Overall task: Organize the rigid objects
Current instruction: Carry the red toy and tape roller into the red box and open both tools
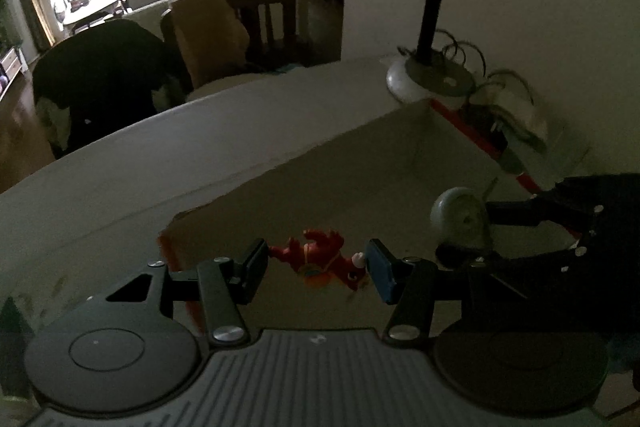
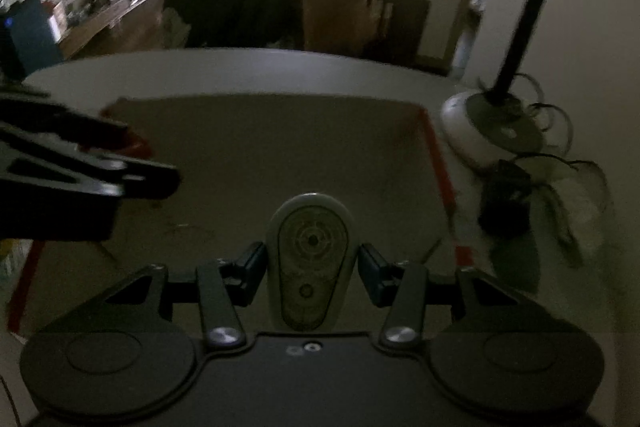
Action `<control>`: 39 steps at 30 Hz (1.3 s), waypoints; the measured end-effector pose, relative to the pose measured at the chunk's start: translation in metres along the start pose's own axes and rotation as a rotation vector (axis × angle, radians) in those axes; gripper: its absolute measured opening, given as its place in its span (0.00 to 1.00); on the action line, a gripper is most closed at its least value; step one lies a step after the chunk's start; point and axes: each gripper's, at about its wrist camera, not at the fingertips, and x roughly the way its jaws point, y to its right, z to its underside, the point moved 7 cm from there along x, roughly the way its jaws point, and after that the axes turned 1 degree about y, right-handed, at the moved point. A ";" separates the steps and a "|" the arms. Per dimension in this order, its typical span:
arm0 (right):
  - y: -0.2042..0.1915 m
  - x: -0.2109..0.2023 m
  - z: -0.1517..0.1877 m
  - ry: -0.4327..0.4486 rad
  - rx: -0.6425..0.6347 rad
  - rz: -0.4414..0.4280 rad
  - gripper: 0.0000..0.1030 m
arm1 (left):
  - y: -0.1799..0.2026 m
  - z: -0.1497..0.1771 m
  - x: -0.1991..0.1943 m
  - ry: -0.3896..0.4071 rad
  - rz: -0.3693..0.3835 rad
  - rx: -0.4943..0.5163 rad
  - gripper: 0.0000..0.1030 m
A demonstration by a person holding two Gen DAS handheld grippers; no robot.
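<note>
1. Figurine [image 1: 324,261], a small red toy creature with a pale horn or snout and an orange-and-blue patch on its belly, sits crosswise between the pads of the left gripper [image 1: 318,267]; both pads touch its ends, so the jaws look closed on it at a narrow setting.
2. White teardrop-shaped device [image 2: 308,259], smooth hard plastic with a grey face marked by concentric rings and a small round button, stands lengthwise between the pads of the right gripper [image 2: 308,269]. The pads sit tight against its flanks, so I read this as a grip too.
3. Both things hang above a shallow cardboard tray [image 1: 360,163] with a red-taped rim; its floor is flat, matt and scuffed. The left wrist view shows the device and the right gripper off to the right, over the same tray.
4. My reading of the step: both hands are carrying their pieces over the tray, with placement yet to come.
5. The next move calls for lowering each piece to the tray floor before the pads part, keeping the two grippers apart. The figurine's limbs are irregular and could snag a pad; the device is slick and rounded, likely to slide if dropped.
6. Beyond the tray lie a pale table [image 2: 240,75], a lamp base [image 2: 492,131] with a black stem, and tangled cables.
</note>
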 end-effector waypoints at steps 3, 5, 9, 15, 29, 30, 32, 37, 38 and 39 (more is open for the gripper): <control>-0.003 0.010 0.004 -0.048 -0.023 -0.019 0.48 | 0.002 0.002 0.021 -0.042 0.000 -0.001 0.53; -0.007 0.016 0.007 -0.078 -0.049 -0.034 0.48 | 0.003 0.004 0.034 -0.074 0.003 -0.009 0.53; -0.013 0.024 0.014 -0.122 -0.091 -0.057 0.48 | 0.003 0.008 0.056 -0.137 0.013 -0.025 0.53; -0.018 0.031 0.019 -0.200 -0.120 -0.072 0.48 | 0.012 0.016 0.078 -0.221 0.015 -0.005 0.53; -0.020 0.032 0.025 -0.246 -0.117 -0.087 0.51 | 0.017 0.032 0.103 -0.373 0.027 -0.007 0.53; -0.021 0.031 0.025 -0.243 -0.118 -0.091 0.55 | 0.016 0.034 0.104 -0.377 0.019 -0.003 0.53; -0.013 0.034 0.019 -0.232 -0.115 -0.097 0.61 | 0.016 0.035 0.107 -0.383 0.010 -0.004 0.53; -0.011 0.026 0.025 -0.213 -0.113 -0.091 0.63 | 0.019 0.034 0.111 -0.393 0.013 -0.021 0.53; -0.012 0.024 0.025 -0.211 -0.114 -0.090 0.63 | 0.019 0.034 0.110 -0.387 0.014 -0.023 0.54; -0.011 0.022 0.026 -0.207 -0.113 -0.089 0.65 | 0.020 0.033 0.110 -0.385 0.014 -0.024 0.60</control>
